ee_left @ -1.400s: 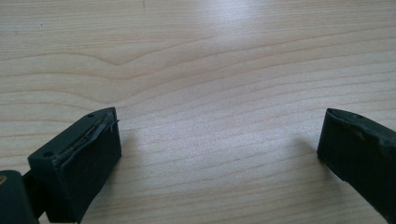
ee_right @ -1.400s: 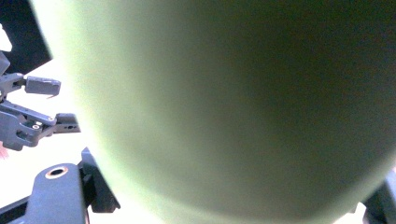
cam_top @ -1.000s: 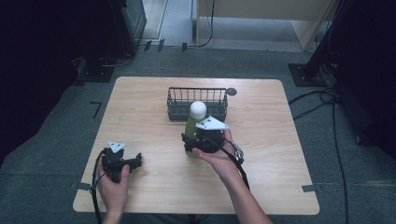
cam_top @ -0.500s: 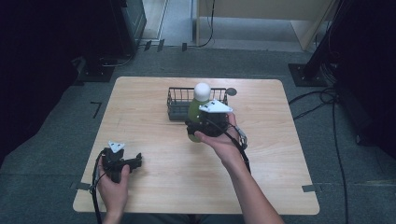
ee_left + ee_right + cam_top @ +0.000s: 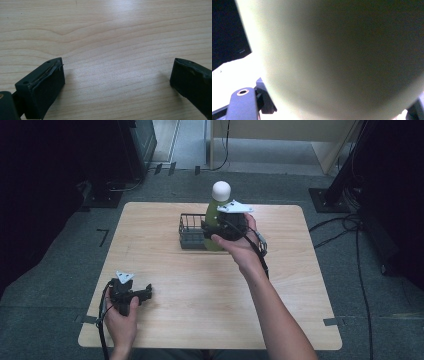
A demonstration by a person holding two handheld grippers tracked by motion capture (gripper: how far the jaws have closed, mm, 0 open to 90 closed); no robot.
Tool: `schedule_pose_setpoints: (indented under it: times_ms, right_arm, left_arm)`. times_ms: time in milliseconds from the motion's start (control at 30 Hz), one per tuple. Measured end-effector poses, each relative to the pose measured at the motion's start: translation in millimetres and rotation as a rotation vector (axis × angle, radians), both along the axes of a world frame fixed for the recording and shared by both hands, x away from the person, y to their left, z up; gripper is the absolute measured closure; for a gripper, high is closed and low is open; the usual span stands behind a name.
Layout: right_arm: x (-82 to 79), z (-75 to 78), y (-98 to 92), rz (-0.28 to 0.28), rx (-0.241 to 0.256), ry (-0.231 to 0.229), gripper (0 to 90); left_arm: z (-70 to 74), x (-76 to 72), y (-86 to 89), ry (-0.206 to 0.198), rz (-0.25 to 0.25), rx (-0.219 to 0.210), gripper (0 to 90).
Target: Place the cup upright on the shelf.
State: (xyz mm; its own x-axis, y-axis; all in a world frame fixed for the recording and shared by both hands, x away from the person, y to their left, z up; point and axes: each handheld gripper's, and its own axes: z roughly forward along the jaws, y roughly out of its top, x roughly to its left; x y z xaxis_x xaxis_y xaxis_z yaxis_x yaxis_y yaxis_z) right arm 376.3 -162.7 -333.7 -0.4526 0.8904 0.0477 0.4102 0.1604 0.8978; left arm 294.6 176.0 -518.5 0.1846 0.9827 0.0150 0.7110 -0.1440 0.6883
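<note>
We saw the right gripper clamped on the green bottle, its body pressed between the jaws and held upright above the wire basket at the far middle of the desk. The left gripper rested near the front-left corner, jaws spread apart over bare wood.

tongs: black | top plates: grey, three-cornered | cables: black | forearms: bare

No readable text, label, brand, number or sign shows anywhere.
</note>
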Motion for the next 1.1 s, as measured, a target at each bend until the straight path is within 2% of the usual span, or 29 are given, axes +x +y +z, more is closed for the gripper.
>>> schedule_pose_setpoints:
  times_ms: [200, 400, 733, 867, 1100]
  right_arm:
    - [15.6, 10.1, -2.9, -0.023, -0.002, -0.018, 20.3]
    - [34.9, 11.2, -8.8, -0.066, -0.013, -0.015, 20.3]
    - [63.0, 3.8, -26.3, -0.155, 0.01, -0.021, 20.3]
    - [72.3, -1.2, -30.7, -0.177, -0.003, -0.015, 20.3]
    - [80.7, -18.1, -28.5, -0.167, -0.037, 0.018, 20.3]
  left_arm:
    - [0.0, 0.0, -0.1, 0.0, -0.001, 0.0, 0.0]
    - [-0.2, 0.0, -0.2, -0.002, -0.002, 0.0, 0.0]
    - [-0.1, 0.0, -0.2, -0.001, -0.004, 0.001, 0.0]
    - [0.0, 0.0, -0.1, 0.0, -0.005, 0.002, 0.0]
    - [0.0, -0.1, -0.1, 0.001, -0.006, 0.002, 0.0]
